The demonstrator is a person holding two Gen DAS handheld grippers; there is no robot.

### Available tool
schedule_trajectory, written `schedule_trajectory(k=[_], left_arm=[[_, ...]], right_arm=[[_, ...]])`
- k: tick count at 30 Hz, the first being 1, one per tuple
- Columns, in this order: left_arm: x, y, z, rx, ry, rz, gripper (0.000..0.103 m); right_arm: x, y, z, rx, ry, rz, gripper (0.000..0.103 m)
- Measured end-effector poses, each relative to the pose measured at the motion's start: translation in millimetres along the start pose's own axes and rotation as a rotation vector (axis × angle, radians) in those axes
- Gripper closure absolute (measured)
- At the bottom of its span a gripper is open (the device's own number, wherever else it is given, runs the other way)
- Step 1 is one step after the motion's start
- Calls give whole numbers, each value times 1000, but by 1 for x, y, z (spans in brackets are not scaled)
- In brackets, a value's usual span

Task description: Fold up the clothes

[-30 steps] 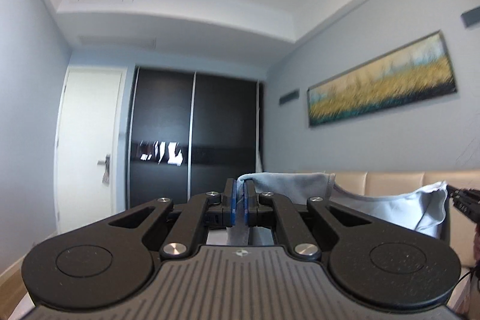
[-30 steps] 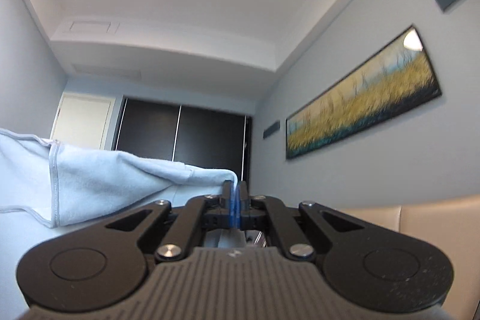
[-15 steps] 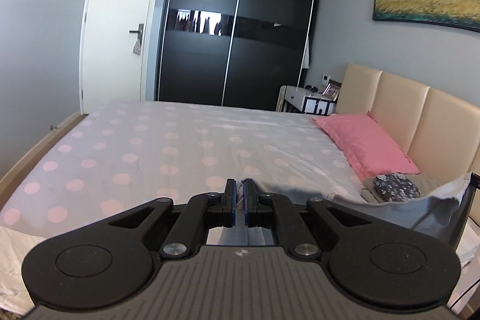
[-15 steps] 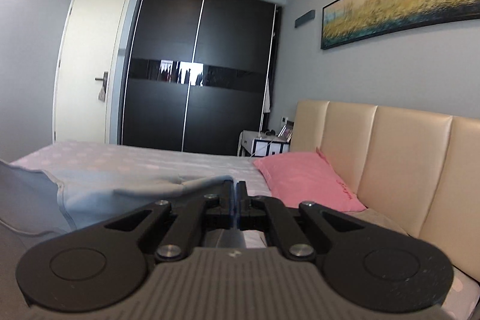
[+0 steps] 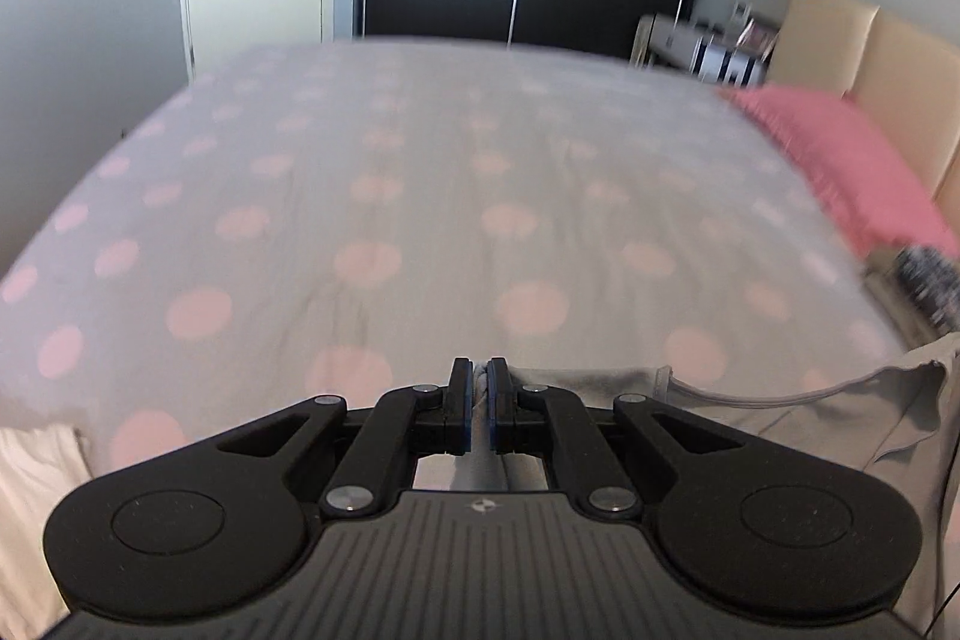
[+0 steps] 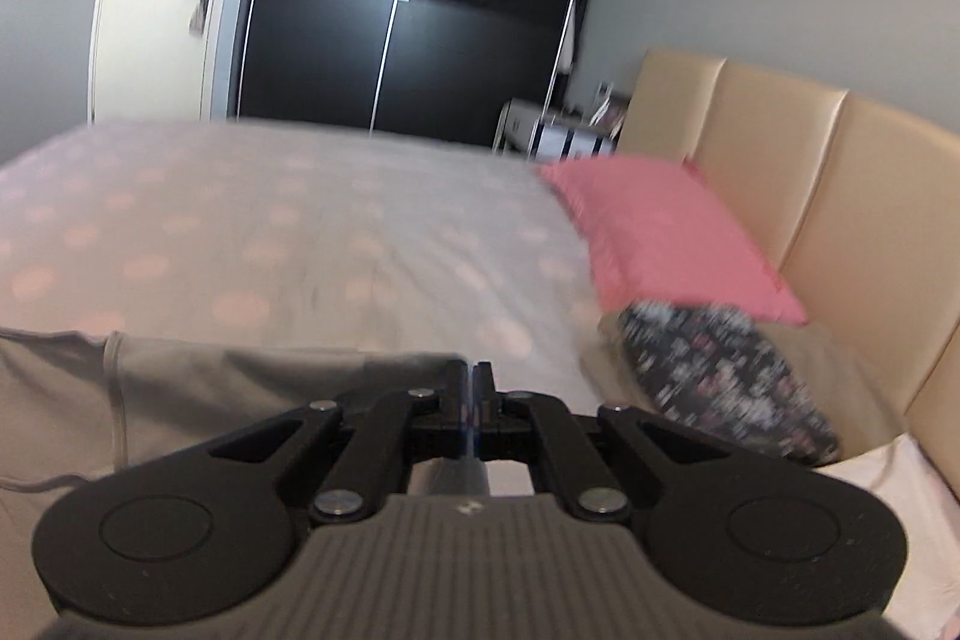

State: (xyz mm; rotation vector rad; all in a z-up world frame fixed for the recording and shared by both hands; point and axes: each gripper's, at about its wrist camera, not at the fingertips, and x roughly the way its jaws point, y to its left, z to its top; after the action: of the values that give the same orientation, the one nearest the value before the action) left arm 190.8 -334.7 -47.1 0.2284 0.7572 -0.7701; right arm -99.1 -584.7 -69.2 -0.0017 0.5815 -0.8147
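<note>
The garment (image 5: 810, 418) is clamped at two corners by the left gripper (image 5: 478, 388) and right gripper (image 6: 473, 388); wrinkles could be trapped if it is laid unevenly on the bed (image 5: 420, 196).

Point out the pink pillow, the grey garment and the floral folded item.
pink pillow (image 6: 654, 232): right wrist view, middle of its top face.
grey garment (image 5: 840, 418): left wrist view, fabric below the hem.
floral folded item (image 6: 720, 376): right wrist view, its centre.

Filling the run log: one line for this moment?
left claw: shut on shirt | right claw: shut on shirt | shirt over bed
</note>
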Motion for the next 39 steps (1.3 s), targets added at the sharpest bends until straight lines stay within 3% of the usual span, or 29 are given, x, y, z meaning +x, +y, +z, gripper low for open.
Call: schedule_trajectory(k=[7,12,15,18,19,21,22,26,32,39], left_arm=[[93,1,-28,24,145,37,100],[119,-1,-51,85,177,46,100],[117,-2,-57,118,144,41,99],[112,1,-57,109,143,25,94],[108,4,-55,88,144,19,86],[100,10,-51,45,144,10,68],[92,12,-50,27,139,9,58],[53,13,-47,27,162,-15,57],[-20,0,-57,161,182,-48,56],[-78,-7,-77,119,141,-59,54]], right_arm=[[109,28,-34,-66,174,36,102],[155,34,-61,-87,275,57,101],[165,32,-72,-84,298,72,100],[163,26,-70,-85,295,88,95],[161,23,-68,-77,301,89,92],[152,14,-64,-51,298,88,70],[144,9,-61,-35,293,91,69],[106,-6,-57,-11,287,114,65],[37,-21,-69,-19,336,187,63],[-23,-41,-96,42,335,200,64]])
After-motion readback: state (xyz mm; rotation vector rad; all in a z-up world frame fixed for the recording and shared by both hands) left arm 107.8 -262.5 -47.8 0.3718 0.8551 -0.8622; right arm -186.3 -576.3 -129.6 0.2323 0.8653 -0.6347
